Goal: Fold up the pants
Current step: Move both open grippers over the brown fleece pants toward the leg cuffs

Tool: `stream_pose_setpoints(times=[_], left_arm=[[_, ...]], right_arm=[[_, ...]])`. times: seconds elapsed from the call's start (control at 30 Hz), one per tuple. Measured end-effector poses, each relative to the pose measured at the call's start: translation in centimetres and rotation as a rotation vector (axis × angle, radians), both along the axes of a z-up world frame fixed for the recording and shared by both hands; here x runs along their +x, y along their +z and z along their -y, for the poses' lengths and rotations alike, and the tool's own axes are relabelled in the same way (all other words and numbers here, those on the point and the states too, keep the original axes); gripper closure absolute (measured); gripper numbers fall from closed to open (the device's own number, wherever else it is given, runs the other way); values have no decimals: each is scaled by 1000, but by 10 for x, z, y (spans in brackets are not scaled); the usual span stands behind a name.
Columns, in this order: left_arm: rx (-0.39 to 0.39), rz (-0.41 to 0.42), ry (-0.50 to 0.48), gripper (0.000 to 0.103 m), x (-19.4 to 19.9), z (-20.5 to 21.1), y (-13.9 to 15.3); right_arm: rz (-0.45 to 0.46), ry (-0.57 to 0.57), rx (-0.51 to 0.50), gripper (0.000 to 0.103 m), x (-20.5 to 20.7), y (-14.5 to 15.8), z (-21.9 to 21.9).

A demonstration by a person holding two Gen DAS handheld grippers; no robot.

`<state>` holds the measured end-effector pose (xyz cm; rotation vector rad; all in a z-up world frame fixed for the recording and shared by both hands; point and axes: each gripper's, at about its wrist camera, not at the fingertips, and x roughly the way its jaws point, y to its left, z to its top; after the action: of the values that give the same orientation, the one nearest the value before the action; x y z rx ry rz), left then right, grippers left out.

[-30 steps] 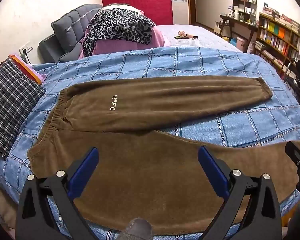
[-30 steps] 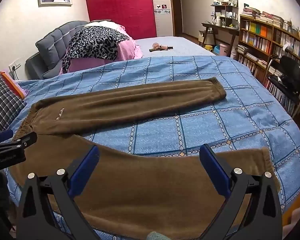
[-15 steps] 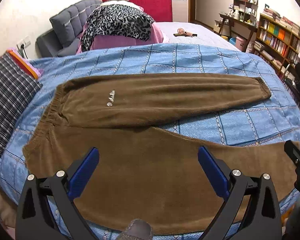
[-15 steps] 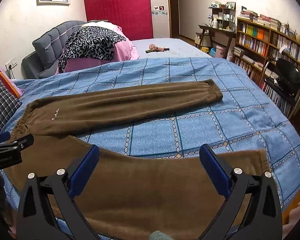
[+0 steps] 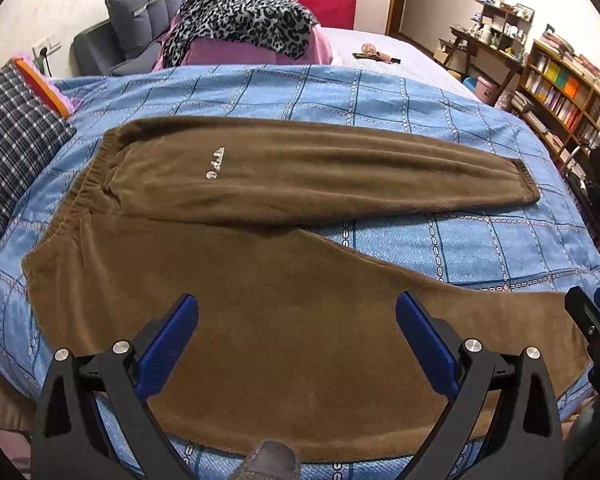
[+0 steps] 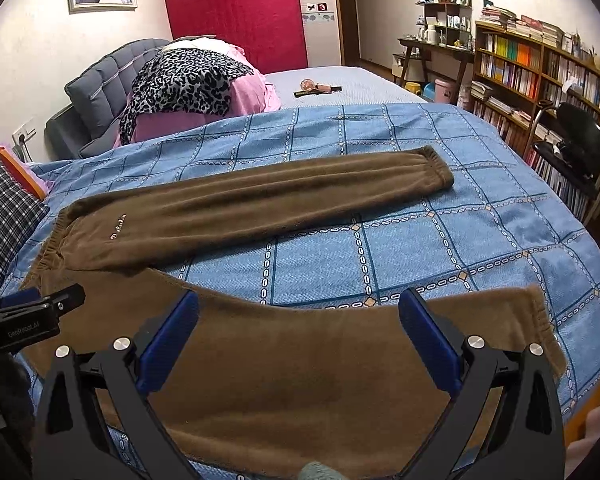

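While the brown fleece pants [image 5: 284,320] lie spread flat on the bed's blue checked quilt [image 5: 480,240], both pairs of tongs hover above the near leg with nothing between their blue pads. The left tongs [image 5: 296,340] stand wide open over the seat and thigh part of the near leg; the right tongs [image 6: 298,340] stand just as wide open over the lower half of that leg, near its cuff [image 6: 540,320]. The elastic waistband [image 5: 88,176] lies to the left, beside a dark plaid cushion [image 5: 12,152], and the far leg [image 5: 360,172] runs off to the right, splayed away from the near one so that a wedge of quilt shows between them.

The cloth looks thick, soft and limp — light enough to lift, but likely to sag and drag on the quilt if held at one point only. Its nap should give the pads good purchase, with little risk of slipping. A sensible hold, I judge, is the near outer edge of the near leg: one pair by the waistband corner, the other by the cuff, pinching both layers so the leg can be carried over onto the far one.
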<state>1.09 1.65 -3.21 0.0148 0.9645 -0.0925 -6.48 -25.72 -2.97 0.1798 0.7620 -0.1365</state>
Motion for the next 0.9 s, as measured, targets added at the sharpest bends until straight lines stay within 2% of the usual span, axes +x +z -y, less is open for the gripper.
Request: stream_pose_setpoints(times=[0.23,0.53,0.9], left_arm=[[-45,-31,37,5,-3,-8,-2],[-56,-31,31,5,-11,-6,3],[-208,-28,8,5,-21,-12,9]], right_arm=[[3,-54,50,2,1,-2,4],[-20,-64,129,2,-8,-11,-6],[47,-25,216,2,-27,-2,-11]])
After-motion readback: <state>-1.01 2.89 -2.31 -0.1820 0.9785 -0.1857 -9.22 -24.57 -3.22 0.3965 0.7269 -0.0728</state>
